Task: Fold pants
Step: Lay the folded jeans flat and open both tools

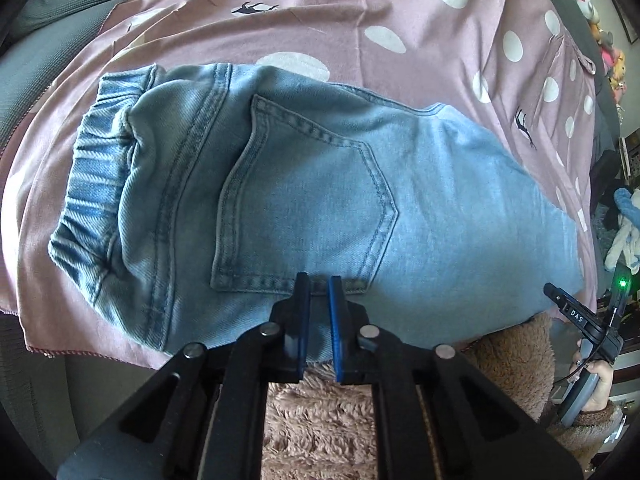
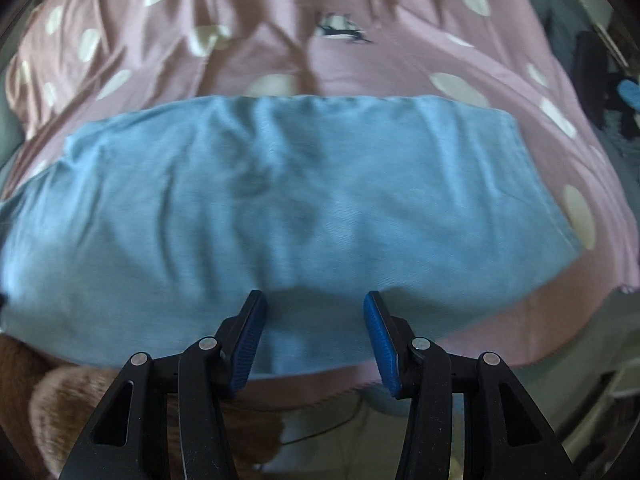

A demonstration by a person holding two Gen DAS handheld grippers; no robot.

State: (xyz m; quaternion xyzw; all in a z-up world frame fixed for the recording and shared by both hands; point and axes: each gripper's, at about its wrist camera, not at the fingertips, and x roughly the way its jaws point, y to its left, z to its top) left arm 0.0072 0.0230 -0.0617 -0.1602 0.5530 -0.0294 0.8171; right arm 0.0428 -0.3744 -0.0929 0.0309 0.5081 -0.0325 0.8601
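Light blue denim pants [image 1: 304,200] lie folded on a pink polka-dot sheet [image 1: 360,20], elastic waistband at the left, back pocket facing up. My left gripper [image 1: 319,284] hovers at the pants' near edge just below the pocket, its blue pads a narrow gap apart with nothing between them. In the right wrist view the plain leg part of the pants [image 2: 280,208] spreads across the sheet [image 2: 360,60]. My right gripper [image 2: 316,304] is wide open over the near edge of the pants, holding nothing. It also shows at the right edge of the left wrist view [image 1: 576,312].
The sheet covers a grey cushioned seat [image 1: 48,40]. A fuzzy brown sleeve [image 1: 320,420] fills the space under the left gripper. Plush toys [image 1: 624,232] and clutter sit at the far right.
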